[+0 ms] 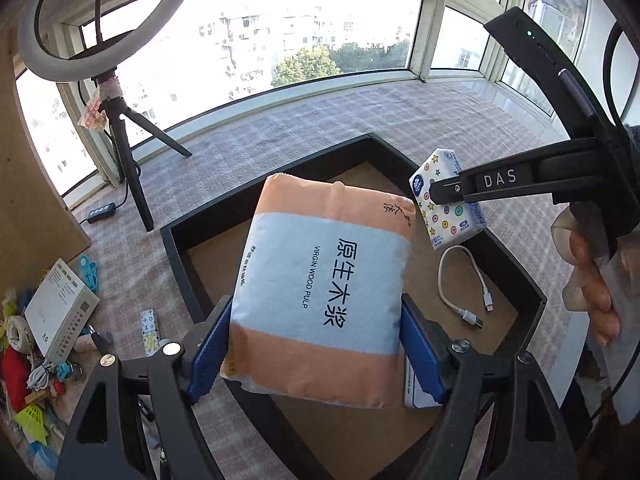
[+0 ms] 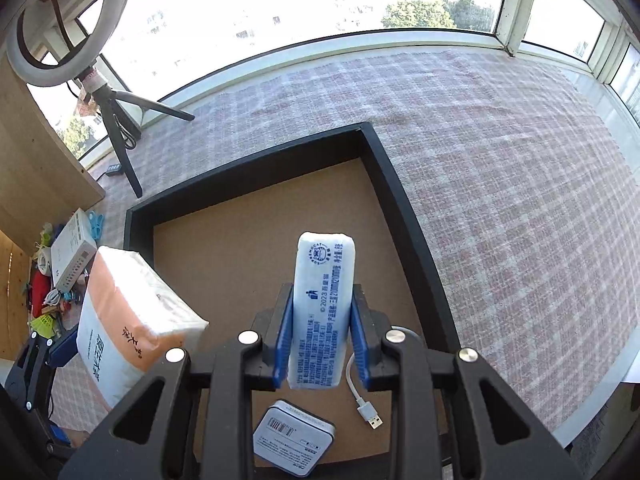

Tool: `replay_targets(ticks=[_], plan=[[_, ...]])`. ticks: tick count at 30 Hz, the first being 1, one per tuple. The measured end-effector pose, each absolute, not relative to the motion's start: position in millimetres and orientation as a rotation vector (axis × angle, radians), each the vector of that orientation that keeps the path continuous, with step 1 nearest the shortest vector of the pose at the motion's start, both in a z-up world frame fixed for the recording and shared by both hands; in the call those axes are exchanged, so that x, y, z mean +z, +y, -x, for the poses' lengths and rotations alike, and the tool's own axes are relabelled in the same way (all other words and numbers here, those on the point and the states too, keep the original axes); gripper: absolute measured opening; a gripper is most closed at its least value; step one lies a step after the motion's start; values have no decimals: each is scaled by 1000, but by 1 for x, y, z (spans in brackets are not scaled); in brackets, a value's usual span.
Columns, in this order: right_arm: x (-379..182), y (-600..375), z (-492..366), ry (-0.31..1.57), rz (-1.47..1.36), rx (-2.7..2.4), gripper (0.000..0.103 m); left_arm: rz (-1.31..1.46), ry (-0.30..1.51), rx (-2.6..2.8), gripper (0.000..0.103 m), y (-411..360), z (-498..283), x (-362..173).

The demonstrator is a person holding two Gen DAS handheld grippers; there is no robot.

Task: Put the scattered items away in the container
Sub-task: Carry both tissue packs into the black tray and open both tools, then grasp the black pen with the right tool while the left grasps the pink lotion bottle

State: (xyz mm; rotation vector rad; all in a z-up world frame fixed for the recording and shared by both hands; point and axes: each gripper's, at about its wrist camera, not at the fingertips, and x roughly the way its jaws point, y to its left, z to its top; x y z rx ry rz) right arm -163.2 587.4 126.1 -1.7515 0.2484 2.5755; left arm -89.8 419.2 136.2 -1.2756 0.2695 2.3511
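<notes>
On the checked cloth (image 2: 500,168) by the windows sits the black-walled tray (image 2: 394,184), its brown floor mostly bare. Above its near-left part hangs the big orange and pale blue tissue pack (image 1: 320,284), grasped at its two sides by the blue pads of the left gripper (image 1: 316,346), whose jaws stand spread wide around it. Over the tray's right side the right gripper (image 2: 322,338) grips a small pocket tissue packet (image 2: 322,312) upright between its pads; the left wrist view shows that packet's star and dot print. Down on the tray floor lie a white tin (image 2: 294,436) with a barcode label and, just beside it, a white USB cable (image 1: 464,284). Off to the left, outside the tray, a white box (image 1: 60,308) rests among a heap of small odds and ends.
</notes>
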Motion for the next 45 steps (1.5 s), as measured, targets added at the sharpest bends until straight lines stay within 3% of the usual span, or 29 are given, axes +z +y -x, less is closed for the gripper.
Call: replay_targets(ticks=[1,2,4,11,18,24,30,35,42,45], plan=[[126,589,165,235,1752,2573,36,1274,286,2341,84,425,89,136],[128,591,165,225,1734,2563,51,1268,302,2338,84,429,89,136],[133,593,165,230,1680,2582,56,1245,333,2346,84,433,87,139],[145,566,171,174,1666,2655,56,1274,323,2399,84,408,91,142],[151,512,171,82,1692,2806,56,1381,249,2511,84,335,90,133],[144,442,155,-75,1779,2929,56,1566,62,2587,84,242,85,107],[132,373,152,-161,1917,3010,55,1761,-224,2588,72,170,72,71],[115,320,153,-270,2037,3022,41,1809,-298,2584,69,155,66,58],[78,275,162,-297,2216,2951,37,1817,-389,2558,66,158,73,50],[63,261,169,-292,2262,2912,32,1853,-494,2588,59,160,80,44]])
